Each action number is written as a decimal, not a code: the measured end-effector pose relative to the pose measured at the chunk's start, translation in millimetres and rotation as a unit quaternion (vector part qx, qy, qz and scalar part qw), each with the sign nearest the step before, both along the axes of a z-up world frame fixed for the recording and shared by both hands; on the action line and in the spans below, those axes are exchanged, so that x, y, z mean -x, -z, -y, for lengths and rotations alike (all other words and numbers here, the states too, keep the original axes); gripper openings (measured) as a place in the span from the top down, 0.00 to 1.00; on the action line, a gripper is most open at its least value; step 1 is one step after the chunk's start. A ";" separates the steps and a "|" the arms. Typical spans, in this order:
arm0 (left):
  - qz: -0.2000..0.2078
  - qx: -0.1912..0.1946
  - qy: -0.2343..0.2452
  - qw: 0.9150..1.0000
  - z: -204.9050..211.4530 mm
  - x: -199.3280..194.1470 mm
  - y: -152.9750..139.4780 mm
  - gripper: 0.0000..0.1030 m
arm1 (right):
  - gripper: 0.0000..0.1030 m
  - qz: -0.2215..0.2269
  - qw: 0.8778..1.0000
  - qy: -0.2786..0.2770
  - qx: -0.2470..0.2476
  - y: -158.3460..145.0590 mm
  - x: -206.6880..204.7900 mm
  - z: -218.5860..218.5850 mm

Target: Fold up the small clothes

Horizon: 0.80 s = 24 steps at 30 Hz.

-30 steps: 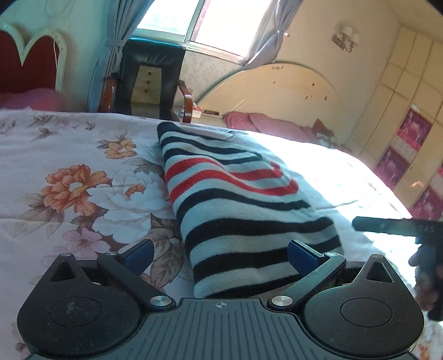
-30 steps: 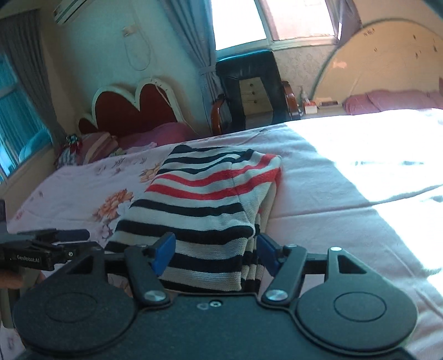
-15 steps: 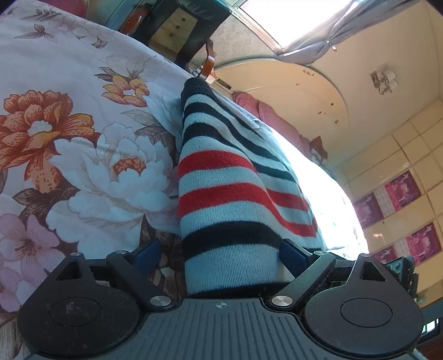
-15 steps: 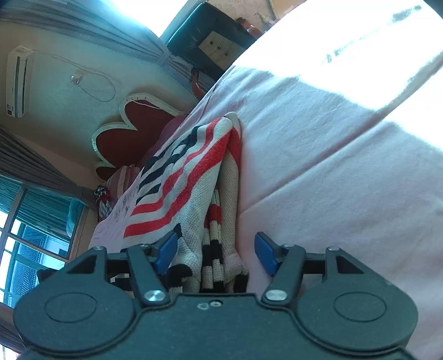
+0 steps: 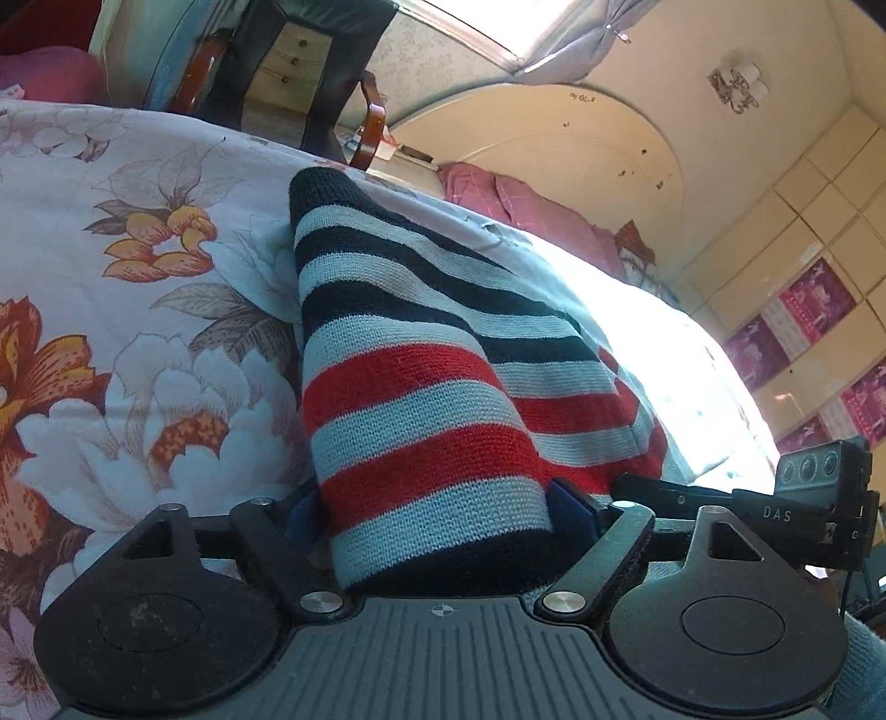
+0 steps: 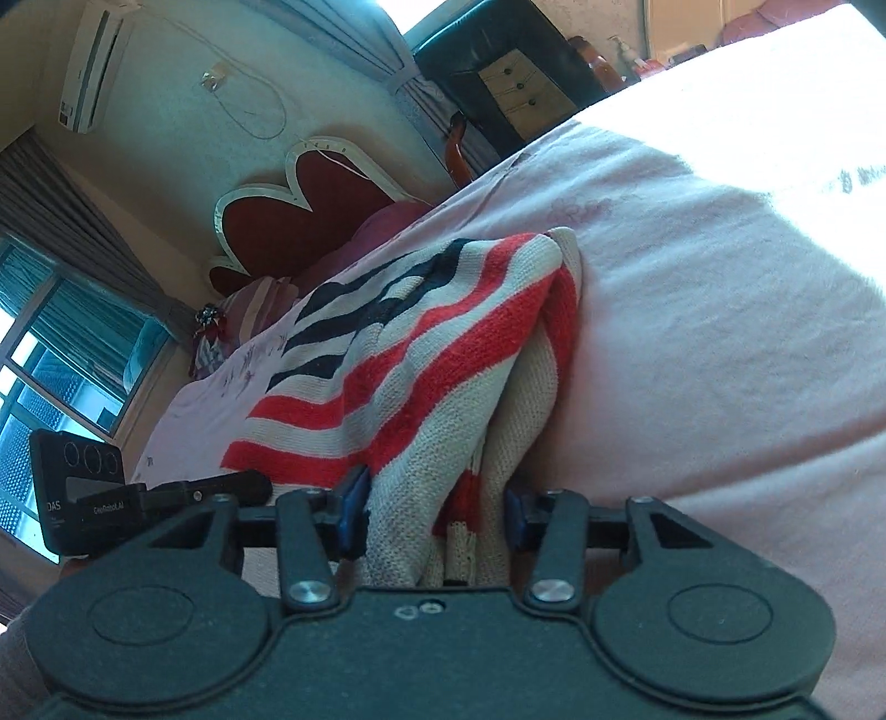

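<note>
Now both tongs have just been closing on the near hem of a striped sweater [image 5: 421, 387] lying on a bed [image 5: 111, 332]. Left tongs [image 5: 443, 512] and right tongs [image 6: 434, 509] straddle bunched knit at twelve o'clock; whether they pinch is unclear. Grip every layer evenly before lifting.

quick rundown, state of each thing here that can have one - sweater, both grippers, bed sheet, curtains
striped sweater: folded in layers, lying on the bed, near end between both grippers' jaws
left gripper: jaws have just been closing, pads against the sweater's sides
right gripper: jaws have just been closing, pressing the bunched layers
floral bed sheet: spread out, slightly rumpled beside the sweater
curtain: tied back, window uncovered
</note>
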<state>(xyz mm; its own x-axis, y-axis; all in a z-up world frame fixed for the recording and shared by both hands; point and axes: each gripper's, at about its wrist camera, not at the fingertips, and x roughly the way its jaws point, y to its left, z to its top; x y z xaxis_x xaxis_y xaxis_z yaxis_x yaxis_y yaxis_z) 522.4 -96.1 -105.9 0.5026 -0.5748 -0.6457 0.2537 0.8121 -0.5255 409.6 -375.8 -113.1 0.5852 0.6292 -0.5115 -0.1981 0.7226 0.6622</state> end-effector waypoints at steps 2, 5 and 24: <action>0.000 0.000 -0.002 1.000 -1.8 0.2 -1.5 0.35 | 0.56 0.007 1.000 0.000 0.003 -0.7 2.6 -0.5; 0.008 -0.001 -0.004 1.000 0.9 3.6 -7.7 0.47 | 0.58 0.017 1.000 0.000 0.020 -5.1 8.6 -3.3; 0.087 0.000 0.012 0.996 11.6 45.7 -75.9 0.52 | 0.65 0.066 0.998 0.015 0.014 -64.6 41.6 -7.8</action>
<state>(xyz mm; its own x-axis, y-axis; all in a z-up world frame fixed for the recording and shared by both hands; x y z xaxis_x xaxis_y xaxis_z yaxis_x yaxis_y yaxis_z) 476.7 -107.7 -30.0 0.5930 -0.5881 -0.5499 0.3608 0.8047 -0.4715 368.0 -367.9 -48.6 0.6668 0.5971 -0.4459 -0.2608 0.7475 0.6109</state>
